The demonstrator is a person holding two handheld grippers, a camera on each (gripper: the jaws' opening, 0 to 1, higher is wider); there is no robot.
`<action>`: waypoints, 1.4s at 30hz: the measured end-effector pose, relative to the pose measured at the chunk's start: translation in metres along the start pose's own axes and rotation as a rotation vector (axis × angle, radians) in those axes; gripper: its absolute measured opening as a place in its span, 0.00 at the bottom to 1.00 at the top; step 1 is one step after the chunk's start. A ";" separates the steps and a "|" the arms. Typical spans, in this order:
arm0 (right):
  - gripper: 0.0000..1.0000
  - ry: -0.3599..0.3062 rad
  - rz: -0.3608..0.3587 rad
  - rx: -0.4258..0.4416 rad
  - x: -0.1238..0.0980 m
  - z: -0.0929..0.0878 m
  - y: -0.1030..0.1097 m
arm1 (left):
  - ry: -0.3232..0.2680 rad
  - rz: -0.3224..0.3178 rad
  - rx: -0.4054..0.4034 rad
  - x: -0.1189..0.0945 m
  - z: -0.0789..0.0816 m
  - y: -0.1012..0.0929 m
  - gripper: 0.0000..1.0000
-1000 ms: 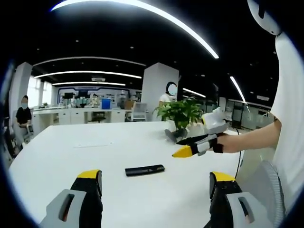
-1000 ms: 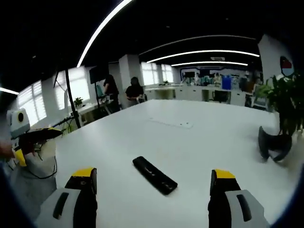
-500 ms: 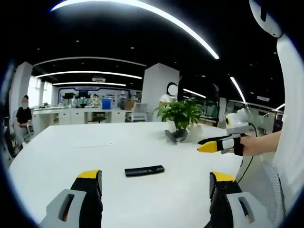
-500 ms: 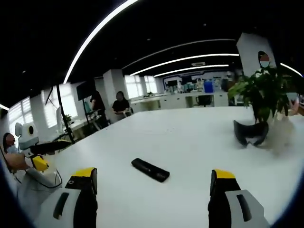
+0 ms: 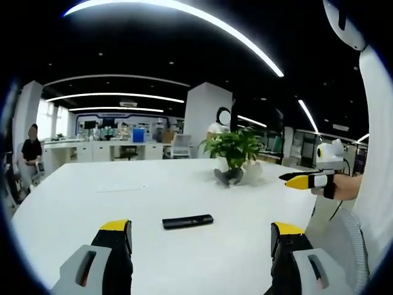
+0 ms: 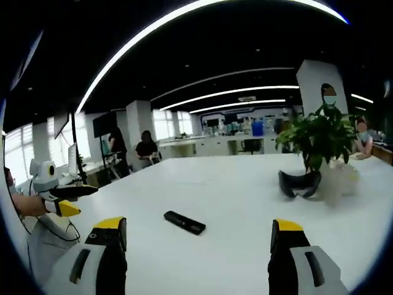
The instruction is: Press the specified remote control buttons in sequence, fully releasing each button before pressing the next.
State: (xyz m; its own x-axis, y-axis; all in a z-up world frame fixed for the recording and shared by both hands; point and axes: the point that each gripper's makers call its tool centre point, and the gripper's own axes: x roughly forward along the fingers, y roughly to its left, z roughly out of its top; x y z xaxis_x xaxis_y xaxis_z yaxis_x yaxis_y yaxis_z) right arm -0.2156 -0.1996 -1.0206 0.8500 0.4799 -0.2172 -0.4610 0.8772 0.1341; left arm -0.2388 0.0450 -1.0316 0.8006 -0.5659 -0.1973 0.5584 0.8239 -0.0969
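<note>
A slim black remote control (image 5: pixel 187 220) lies flat on the white table (image 5: pixel 80 196), a short way ahead of my left gripper (image 5: pixel 201 228), whose yellow-tipped jaws stand wide open with nothing between them. In the left gripper view my right gripper (image 5: pixel 287 180) hovers at the right, held by a hand, well off from the remote. In the right gripper view the remote control (image 6: pixel 184 222) lies ahead on the table (image 6: pixel 233 203), and my right gripper (image 6: pixel 193 226) is open and empty. The left gripper (image 6: pixel 86 201) shows at the far left, jaws apart.
A potted green plant (image 5: pixel 233 147) and a dark headset-like object (image 6: pixel 299 183) stand on the table's far side. Beyond the table are office desks, chairs, a white pillar (image 5: pixel 206 117) and several people. The person's white sleeve (image 5: pixel 374 153) fills the right edge.
My right gripper has drawn back to the right, away from the remote, and its view has swung toward the plant. The left gripper and the remote stay put.
</note>
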 end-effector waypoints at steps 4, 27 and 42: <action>0.96 -0.006 -0.041 0.022 -0.016 -0.002 -0.006 | -0.007 0.006 -0.006 -0.002 0.001 0.001 0.97; 0.95 -0.035 -0.052 0.009 -0.022 -0.007 -0.010 | -0.031 0.001 -0.006 -0.003 0.007 -0.006 0.97; 0.94 -0.012 -0.004 -0.012 -0.013 -0.008 0.012 | -0.018 0.026 0.005 -0.014 0.008 -0.003 0.97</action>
State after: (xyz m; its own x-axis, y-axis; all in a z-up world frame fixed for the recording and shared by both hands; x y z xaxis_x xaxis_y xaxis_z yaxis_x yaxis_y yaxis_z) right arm -0.2337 -0.1951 -1.0239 0.8549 0.4763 -0.2058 -0.4605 0.8792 0.1219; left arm -0.2495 0.0503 -1.0206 0.8188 -0.5445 -0.1817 0.5383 0.8383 -0.0867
